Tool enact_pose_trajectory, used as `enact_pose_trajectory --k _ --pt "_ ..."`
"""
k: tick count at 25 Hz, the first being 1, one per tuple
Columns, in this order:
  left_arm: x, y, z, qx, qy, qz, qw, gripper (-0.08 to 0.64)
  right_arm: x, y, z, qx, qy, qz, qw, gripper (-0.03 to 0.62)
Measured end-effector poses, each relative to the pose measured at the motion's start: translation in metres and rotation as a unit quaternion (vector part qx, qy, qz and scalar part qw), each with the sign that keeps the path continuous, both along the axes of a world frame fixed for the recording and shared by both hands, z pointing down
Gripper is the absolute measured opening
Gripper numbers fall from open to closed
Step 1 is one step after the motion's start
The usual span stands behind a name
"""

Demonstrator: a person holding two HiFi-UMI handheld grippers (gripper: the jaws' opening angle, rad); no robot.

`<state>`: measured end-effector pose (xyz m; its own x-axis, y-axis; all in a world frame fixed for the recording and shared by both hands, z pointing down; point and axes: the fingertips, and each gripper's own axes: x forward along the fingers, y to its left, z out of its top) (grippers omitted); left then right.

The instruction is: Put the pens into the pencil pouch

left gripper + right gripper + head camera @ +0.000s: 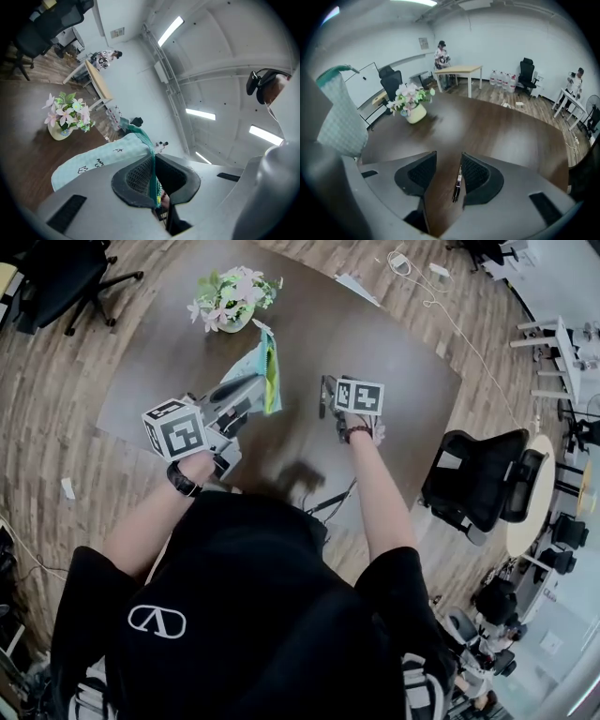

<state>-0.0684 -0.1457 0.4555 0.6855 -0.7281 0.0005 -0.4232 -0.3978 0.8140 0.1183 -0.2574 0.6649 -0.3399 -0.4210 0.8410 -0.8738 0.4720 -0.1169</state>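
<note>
**Pen lying between the spread right jaws**

Your right tongs are standing spread and pressing on nothing, tilting down at the table. The pen is lying on the wood between the jaws, just beside the right-hand one, its long axis running along them. Your left tongs are pinching the pouch by its teal zip edge, up and to the left of the right tongs. Open tabletop is lying ahead, with the flower vase sitting well beyond.

One pale mint checked fabric pencil pouch, one slim dark pen, one cream vase of pink-and-white flowers, one dark brown wooden counter.
</note>
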Motion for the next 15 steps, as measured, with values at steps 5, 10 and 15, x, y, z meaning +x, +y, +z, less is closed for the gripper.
enact_pose_trajectory --k 5,10,15 --pt "-0.008 0.006 0.010 -0.009 -0.001 -0.012 0.9999 0.021 0.011 0.003 0.074 -0.088 0.042 0.003 0.995 0.166" --pt "-0.016 0.011 0.016 -0.016 -0.005 -0.026 0.9995 0.021 0.023 0.008 0.117 -0.151 0.066 0.011 0.986 0.155" --pt "-0.019 0.014 0.021 -0.019 -0.009 -0.034 0.9992 0.021 0.023 0.015 0.145 -0.195 0.076 0.011 0.978 0.150"
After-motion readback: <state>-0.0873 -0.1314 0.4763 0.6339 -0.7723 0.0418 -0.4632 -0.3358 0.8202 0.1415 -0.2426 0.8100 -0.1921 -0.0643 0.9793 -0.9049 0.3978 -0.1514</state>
